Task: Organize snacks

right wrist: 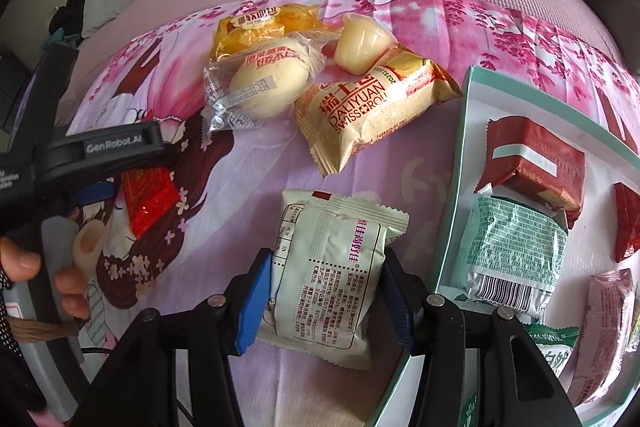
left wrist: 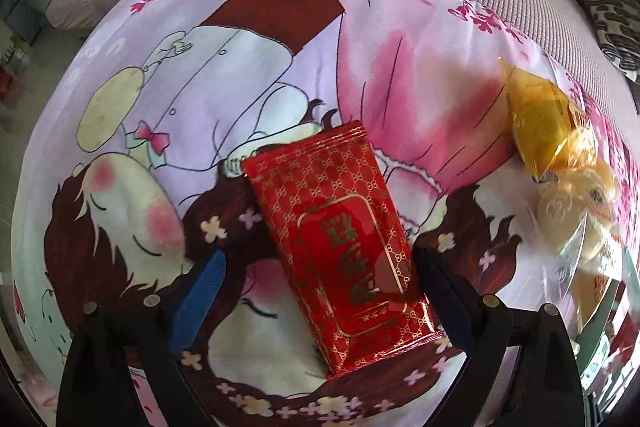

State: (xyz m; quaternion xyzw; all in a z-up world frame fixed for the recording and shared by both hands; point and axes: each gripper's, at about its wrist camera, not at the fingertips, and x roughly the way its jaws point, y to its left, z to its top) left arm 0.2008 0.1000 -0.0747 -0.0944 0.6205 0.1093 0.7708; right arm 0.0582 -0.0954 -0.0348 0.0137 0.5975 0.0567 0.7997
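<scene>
Step in hand, as I judge it: moving loose snacks off the printed cloth (right wrist: 256,163) into the box (right wrist: 460,155) at the right.

Right gripper (right wrist: 320,291): jaws drawn in on the cream packet (right wrist: 332,275), blue pad against its left edge, dark pad against its right edge. Reads as a grip. Packet lies flat on the cloth, just beside the box's left wall, printed back face up, crimped ends intact, slightly puffed.

Left gripper (left wrist: 316,275): jaws wide apart, straddling the red packet (left wrist: 340,239). Right finger is at the packet's edge, left pad (left wrist: 200,291) stands clear of it. Not gripping. Red packet: glossy foil, gold lattice print, gold-framed label, flat rectangle, lying skewed between the fingers. In the right wrist view a person's hand (right wrist: 48,267) holds this gripper's handle.

Box contents: a dark red packet (right wrist: 536,163), a green-and-silver packet (right wrist: 516,251), others partly cut off at the frame edge.

Still on the cloth, well apart from the box: a Swiss roll packet (right wrist: 368,111), a round bun in clear wrap (right wrist: 264,83), a yellow packet (right wrist: 260,27), a jelly cup (right wrist: 360,43).

Next move, judged: lift the cream packet over the box wall and release inside. Left jaws must close square on the red foil, which looks slippery.
</scene>
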